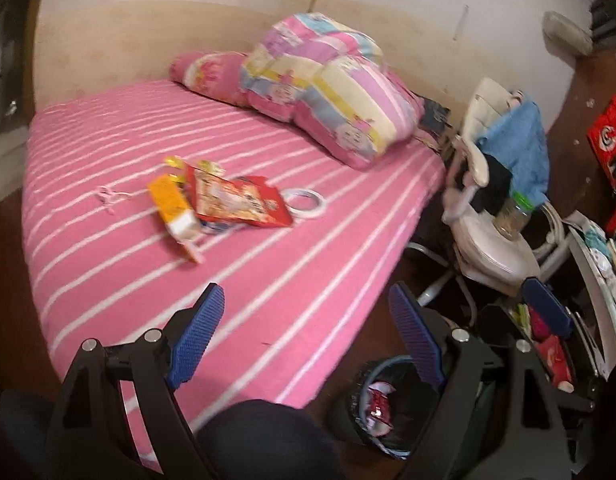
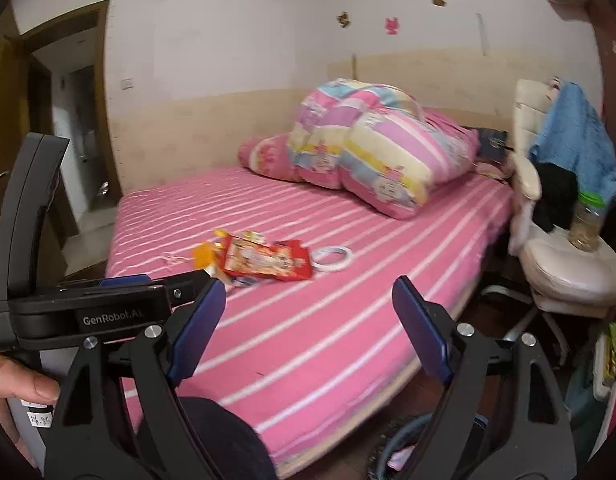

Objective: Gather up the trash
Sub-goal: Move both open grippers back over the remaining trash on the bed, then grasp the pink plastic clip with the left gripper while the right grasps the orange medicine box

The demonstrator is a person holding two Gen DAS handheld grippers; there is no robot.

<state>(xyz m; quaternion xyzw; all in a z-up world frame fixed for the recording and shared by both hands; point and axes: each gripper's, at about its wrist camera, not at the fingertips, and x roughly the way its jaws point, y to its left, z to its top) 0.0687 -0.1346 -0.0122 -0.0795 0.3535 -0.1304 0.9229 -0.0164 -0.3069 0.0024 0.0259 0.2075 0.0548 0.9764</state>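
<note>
Here we hold both grippers, left (image 1: 304,332) and right (image 2: 308,328), fingers wide apart and empty, above the bed (image 1: 308,240), where wrappers (image 1: 236,200) lie mid-mattress, with the bin (image 1: 384,404) on the floor beside it.

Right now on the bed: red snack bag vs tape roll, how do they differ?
The red snack bag is a flat, crinkled, printed pouch; the tape roll is a plain white ring with an open centre. The bag is the larger of the two. The bag overlaps other wrappers and the orange box; the roll lies at the pile's right edge, against the bag. Both lie flat on the striped bed, untouched by either gripper.
</note>
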